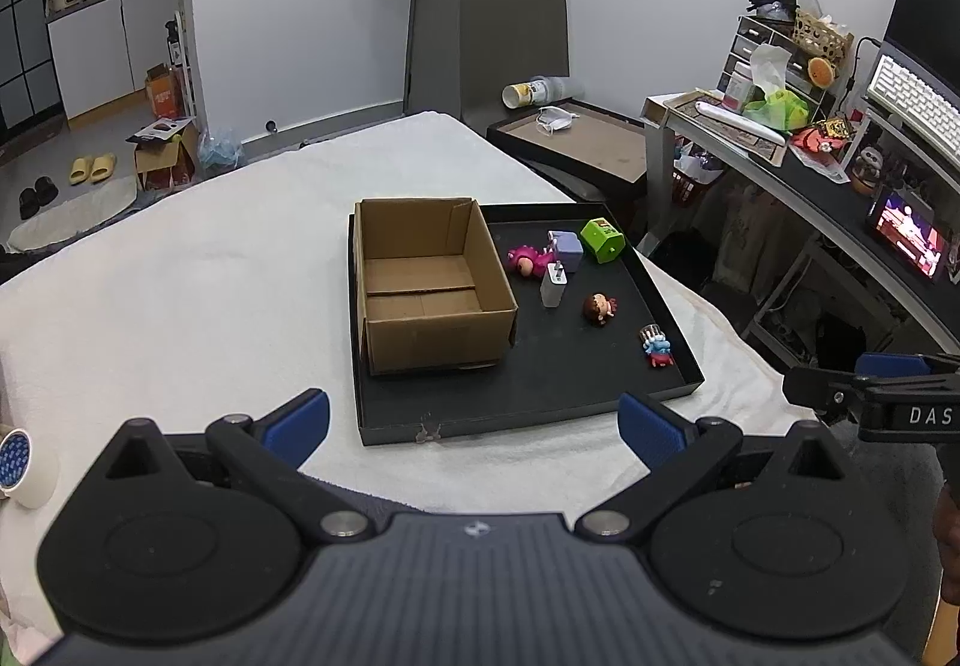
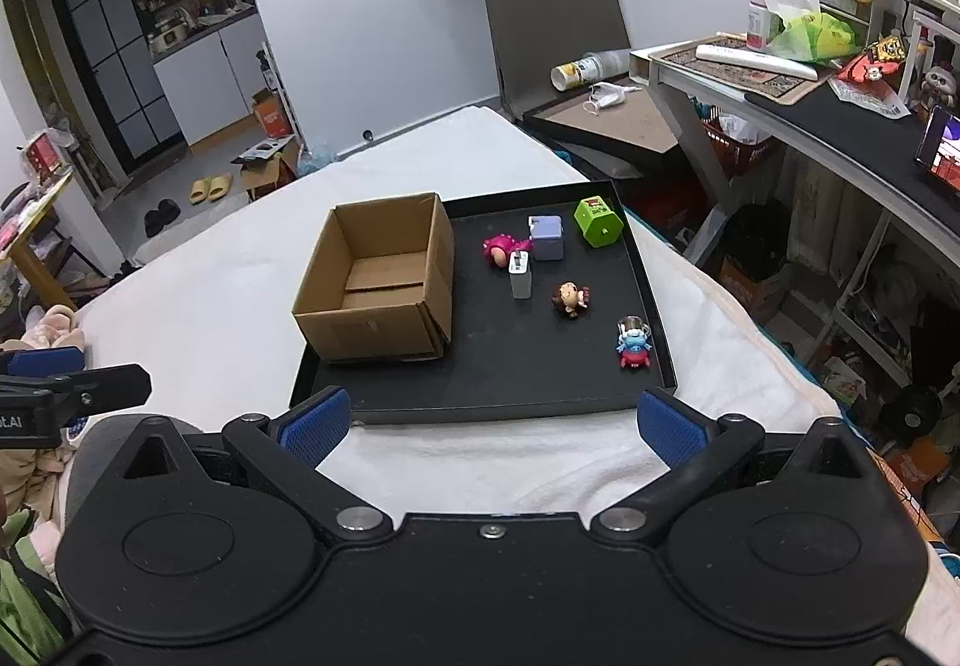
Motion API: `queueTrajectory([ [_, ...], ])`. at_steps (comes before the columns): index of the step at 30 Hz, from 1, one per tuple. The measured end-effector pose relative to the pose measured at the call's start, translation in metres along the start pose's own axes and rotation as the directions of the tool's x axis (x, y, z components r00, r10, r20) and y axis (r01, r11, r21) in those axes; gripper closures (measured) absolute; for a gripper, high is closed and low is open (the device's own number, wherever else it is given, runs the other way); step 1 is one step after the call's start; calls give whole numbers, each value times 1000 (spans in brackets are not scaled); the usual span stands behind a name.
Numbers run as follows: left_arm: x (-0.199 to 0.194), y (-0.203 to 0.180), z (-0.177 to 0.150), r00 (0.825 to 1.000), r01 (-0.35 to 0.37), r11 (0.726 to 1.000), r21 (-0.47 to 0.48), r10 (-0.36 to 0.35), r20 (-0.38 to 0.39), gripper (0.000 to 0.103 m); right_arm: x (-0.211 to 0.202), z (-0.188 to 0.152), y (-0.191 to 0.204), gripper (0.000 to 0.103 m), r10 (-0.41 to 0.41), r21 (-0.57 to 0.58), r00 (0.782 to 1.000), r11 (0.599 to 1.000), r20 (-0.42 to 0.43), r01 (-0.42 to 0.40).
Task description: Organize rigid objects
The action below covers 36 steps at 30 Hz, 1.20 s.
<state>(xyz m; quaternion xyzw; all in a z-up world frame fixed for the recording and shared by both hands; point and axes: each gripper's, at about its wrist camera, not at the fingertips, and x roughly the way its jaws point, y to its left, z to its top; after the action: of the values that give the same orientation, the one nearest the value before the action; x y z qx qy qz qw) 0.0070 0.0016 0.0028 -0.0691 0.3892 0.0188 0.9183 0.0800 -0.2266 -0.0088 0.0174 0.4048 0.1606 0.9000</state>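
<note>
A black tray [image 1: 522, 414] [image 2: 480, 402] lies on a white-covered table. An empty open cardboard box [image 1: 429, 282] [image 2: 378, 282] stands on its left half. On its right half lie a pink figure [image 1: 528, 261] [image 2: 501, 249], a lilac cube [image 1: 567, 249] [image 2: 546, 237], a green house-shaped toy [image 1: 602, 240] [image 2: 597, 222], a white charger [image 1: 553, 291] [image 2: 520, 276], a brown-haired doll [image 1: 599, 308] [image 2: 570, 299] and a blue-red figure [image 1: 657, 349] [image 2: 633, 345]. My left gripper [image 1: 474, 423] and right gripper [image 2: 492, 423] are open and empty, both short of the tray's near edge.
A roll of tape [image 1: 21, 465] sits at the table's left edge. A second tray [image 1: 576, 144] with a mask and a cup stands beyond the table. A cluttered desk [image 2: 840, 84] runs along the right. Boxes and slippers lie on the floor at far left.
</note>
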Motion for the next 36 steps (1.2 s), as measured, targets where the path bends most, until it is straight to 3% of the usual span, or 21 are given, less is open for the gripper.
queueTrajectory([
  [14,35,14,19,999,-2,1000,-19,1,-53,1,33,17,-8,0,-29,27,999,999,-30,30],
  [23,65,27,30,997,-3,999,-36,0,-78,1,70,23,-11,0,-84,19,993,996,-87,86],
  [36,111,36,49,991,-8,998,-62,0,-131,2,113,38,-26,0,-103,30,984,994,-143,108],
])
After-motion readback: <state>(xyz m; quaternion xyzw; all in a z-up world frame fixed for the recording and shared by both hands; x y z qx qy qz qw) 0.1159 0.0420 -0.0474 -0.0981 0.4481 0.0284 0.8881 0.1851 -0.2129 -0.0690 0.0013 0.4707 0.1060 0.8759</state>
